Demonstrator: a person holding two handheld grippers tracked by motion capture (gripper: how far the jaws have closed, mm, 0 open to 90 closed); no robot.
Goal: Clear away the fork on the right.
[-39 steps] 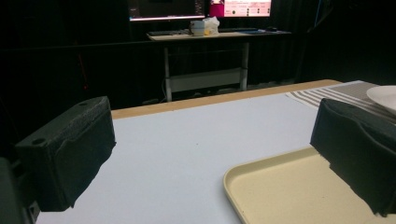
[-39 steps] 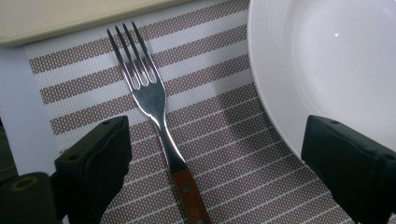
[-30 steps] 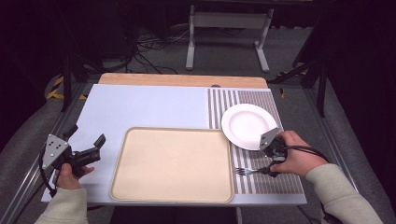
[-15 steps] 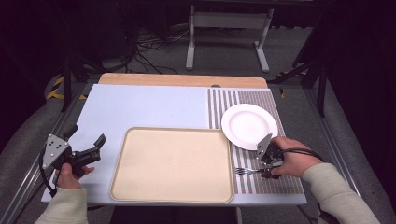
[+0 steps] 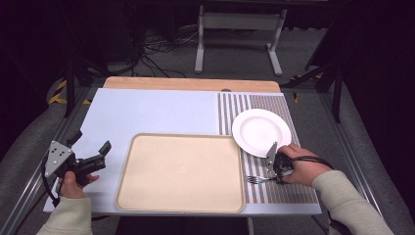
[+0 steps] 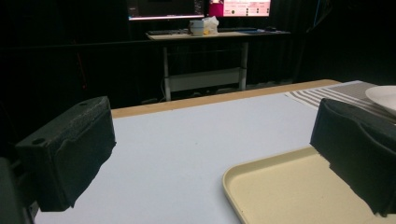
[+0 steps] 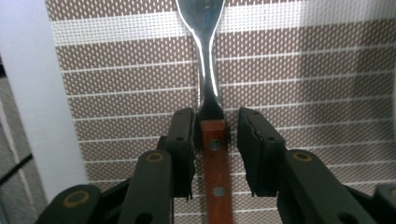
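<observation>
Fork (image 7: 211, 88) lies on striped placemat (image 7: 303, 84) between right gripper (image 7: 215, 140) fingers, closing, not yet clamped; left gripper (image 6: 210, 154) released.

Lab recording bay: black-curtained surround, floor cables (image 5: 147, 54), lit monitors (image 6: 201, 8) on desk (image 6: 210, 35), rail-framed test table (image 5: 161, 110).

A table (image 5: 147, 112) carries a tray (image 5: 180, 171), striped placemat (image 5: 274, 100), plate (image 5: 261, 131) and fork (image 5: 258, 179).

Pale beige long sleeves (image 5: 342, 196) down to both wrists. Left hand-held gripper (image 5: 88, 155): black, broad foam-padded blocks for jaws, grey three-cornered plate (image 5: 55, 155) with small holes on top. Right hand-held gripper (image 7: 215, 140): black, brass-coloured screws along its links, black cable (image 5: 313, 159) trailing over the hand.
</observation>
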